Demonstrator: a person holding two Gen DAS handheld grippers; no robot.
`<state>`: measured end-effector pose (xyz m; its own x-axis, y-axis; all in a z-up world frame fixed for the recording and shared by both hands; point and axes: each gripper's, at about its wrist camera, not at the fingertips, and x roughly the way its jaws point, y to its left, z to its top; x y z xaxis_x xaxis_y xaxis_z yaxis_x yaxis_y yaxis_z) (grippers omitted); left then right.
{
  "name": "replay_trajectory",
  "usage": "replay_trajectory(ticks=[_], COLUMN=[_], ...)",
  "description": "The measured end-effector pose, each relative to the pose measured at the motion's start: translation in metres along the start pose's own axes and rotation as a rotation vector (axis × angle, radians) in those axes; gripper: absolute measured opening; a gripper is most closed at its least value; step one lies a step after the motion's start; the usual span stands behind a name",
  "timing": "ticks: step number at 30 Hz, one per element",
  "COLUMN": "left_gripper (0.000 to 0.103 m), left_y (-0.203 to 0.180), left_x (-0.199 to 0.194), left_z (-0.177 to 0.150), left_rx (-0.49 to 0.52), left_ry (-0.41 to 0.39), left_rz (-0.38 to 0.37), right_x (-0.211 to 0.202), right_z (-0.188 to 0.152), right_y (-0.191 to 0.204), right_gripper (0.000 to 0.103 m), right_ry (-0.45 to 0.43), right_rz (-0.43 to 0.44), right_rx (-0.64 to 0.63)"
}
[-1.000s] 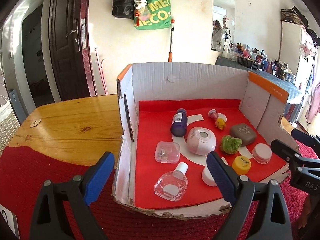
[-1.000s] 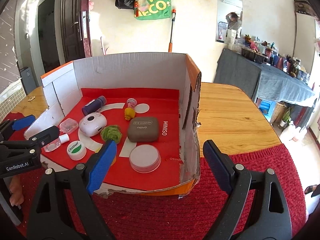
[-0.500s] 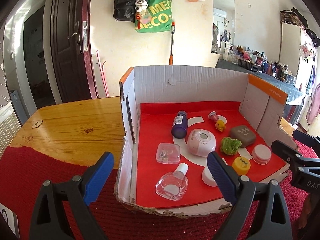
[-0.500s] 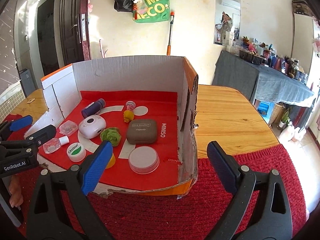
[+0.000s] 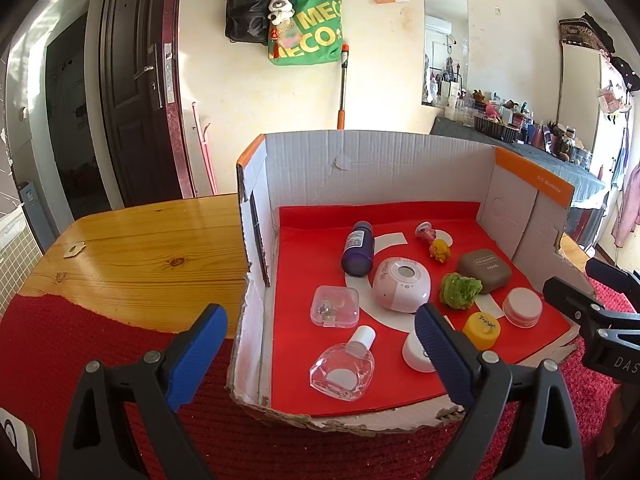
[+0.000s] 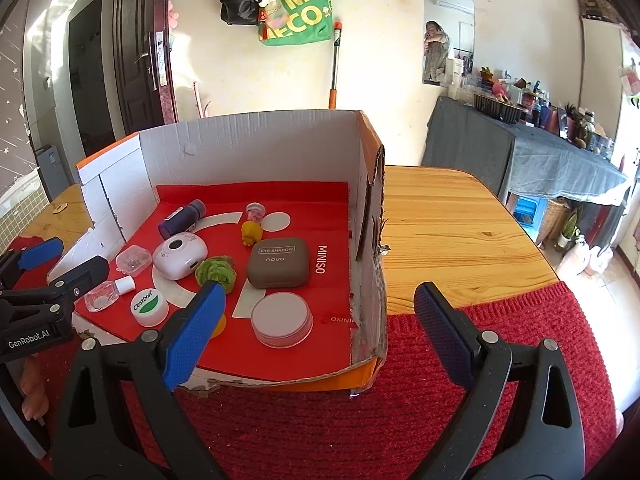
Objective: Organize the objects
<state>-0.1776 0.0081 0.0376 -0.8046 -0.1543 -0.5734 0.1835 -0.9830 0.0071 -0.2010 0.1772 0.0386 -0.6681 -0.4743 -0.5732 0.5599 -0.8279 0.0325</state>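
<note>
An open cardboard box [image 5: 372,160] [image 6: 248,148] with a red floor holds several small items: a purple bottle [image 5: 357,248], a pink-white round device [image 5: 401,286], a clear case [image 5: 335,306], a clear flat bottle [image 5: 345,366], a green fuzzy ball [image 5: 460,290], a brown eye-shadow case [image 6: 278,263], a round pink jar [image 6: 282,320], a white Cestbon jar [image 6: 150,307] and a yellow cap [image 5: 481,330]. My left gripper [image 5: 320,354] is open and empty before the box's front left corner. My right gripper [image 6: 316,334] is open and empty before its front right corner.
The box stands on a wooden table [image 5: 140,248] [image 6: 452,232] with a red knitted mat [image 6: 320,420] at the near edge. A dark door [image 5: 140,80], hanging bags [image 5: 304,20] and a cluttered grey-clothed side table [image 6: 540,152] stand beyond.
Both grippers have drawn back and risen a little, so the box sits slightly lower and farther in both views. Both stay open. The items in the box have not moved.
</note>
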Motion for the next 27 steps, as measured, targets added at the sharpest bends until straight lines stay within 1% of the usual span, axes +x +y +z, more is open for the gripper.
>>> replay_trajectory(ticks=[27], left_gripper=[0.097], left_y=[0.0006], left_x=[0.0002], left_z=[-0.0001], left_rx=[-0.007], left_ry=[0.005], left_rz=[-0.001], right_x=[0.0031], right_z=[0.0008], right_y=[-0.002], right_gripper=[0.097], right_ry=[0.014], right_rz=[0.005], right_rx=[0.011])
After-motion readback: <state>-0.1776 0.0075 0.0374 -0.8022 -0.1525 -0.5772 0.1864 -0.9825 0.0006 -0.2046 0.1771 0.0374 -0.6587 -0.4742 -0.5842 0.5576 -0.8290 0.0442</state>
